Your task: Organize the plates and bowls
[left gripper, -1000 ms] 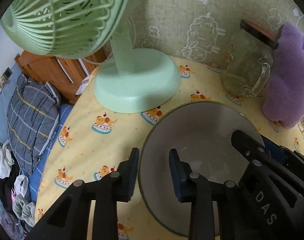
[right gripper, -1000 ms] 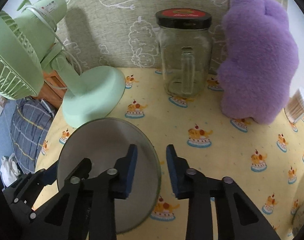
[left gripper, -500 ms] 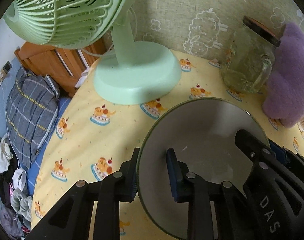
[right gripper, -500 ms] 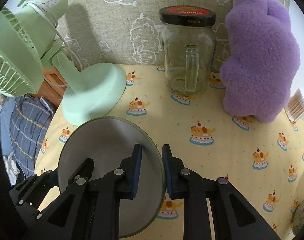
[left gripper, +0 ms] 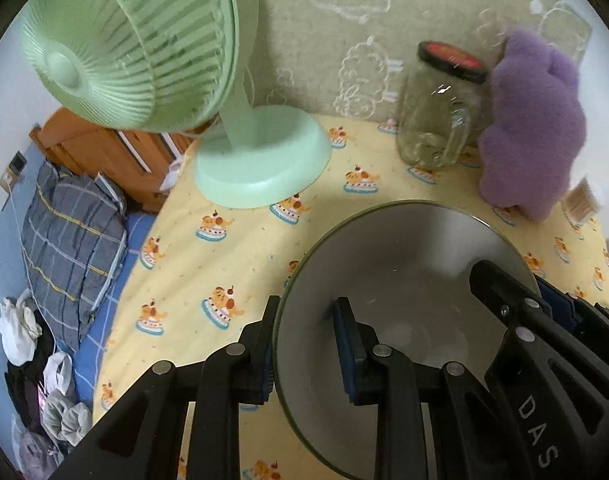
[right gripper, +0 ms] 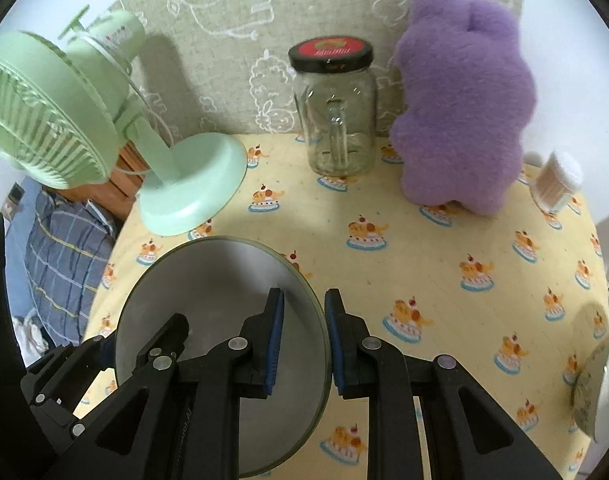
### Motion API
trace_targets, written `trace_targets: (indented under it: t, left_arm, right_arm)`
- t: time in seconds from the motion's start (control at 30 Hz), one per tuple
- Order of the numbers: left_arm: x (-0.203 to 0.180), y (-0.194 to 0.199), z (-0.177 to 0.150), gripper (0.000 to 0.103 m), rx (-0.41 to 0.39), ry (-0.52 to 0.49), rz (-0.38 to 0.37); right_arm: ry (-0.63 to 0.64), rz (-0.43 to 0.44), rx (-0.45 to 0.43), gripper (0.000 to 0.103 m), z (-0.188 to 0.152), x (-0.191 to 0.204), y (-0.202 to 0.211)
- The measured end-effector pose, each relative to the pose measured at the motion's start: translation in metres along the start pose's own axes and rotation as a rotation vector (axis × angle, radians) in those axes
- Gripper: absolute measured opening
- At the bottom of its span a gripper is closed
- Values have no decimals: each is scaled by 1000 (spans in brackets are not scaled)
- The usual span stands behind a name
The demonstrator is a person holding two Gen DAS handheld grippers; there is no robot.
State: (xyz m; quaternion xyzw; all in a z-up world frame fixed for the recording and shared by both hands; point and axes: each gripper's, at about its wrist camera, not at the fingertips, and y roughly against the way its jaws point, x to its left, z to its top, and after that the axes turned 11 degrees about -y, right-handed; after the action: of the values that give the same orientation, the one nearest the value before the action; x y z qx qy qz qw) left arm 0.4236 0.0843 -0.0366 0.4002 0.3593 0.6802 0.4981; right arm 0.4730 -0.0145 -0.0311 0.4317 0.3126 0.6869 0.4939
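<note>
While both grippers clamp opposite sides of its rim, the grey bowl [left gripper: 404, 280] hangs tilted above the yellow tablecloth [right gripper: 444, 260] printed with little cakes. One pad of the left gripper [left gripper: 306, 344] sits outside the bowl's wall and the other inside, both pressed against the left edge. The right gripper [right gripper: 302, 340] grips the right edge the same way, its blue pads [right gripper: 274, 340] squeezing the thin green-edged rim between them. Each camera catches the other gripper across the bowl. Behind the bowl a pale green fan [right gripper: 64, 120] stands on its round base at the left of the table. An empty glass jar [right gripper: 336, 120] with a handle and a dark lid stands at the back near the patterned wall, just beside a purple plush toy [right gripper: 464, 100]. A tub of cotton swabs [right gripper: 556, 180] sits to the right of the toy. Off the table's left edge lies a checked pillow [left gripper: 68, 224]
</note>
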Motion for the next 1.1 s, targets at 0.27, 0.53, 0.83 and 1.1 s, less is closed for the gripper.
trace_targets:
  t: [0.27, 0.53, 0.83, 1.1]
  left_arm:
    - [-2, 51, -9, 24, -54, -19, -8]
    - [0, 95, -33, 24, -111, -32, -35]
    - [5, 126, -69, 24, -131, -59, -56]
    - [14, 146, -109, 24, -159, -140, -111]
  right_arm:
    - [-18, -3, -57, 25, -12, 0, 58]
    - [-33, -14, -105, 25, -36, 3, 107]
    - [-53, -38, -128, 25, -79, 10, 148]
    - [-103, -98, -166, 25, -131, 18, 179]
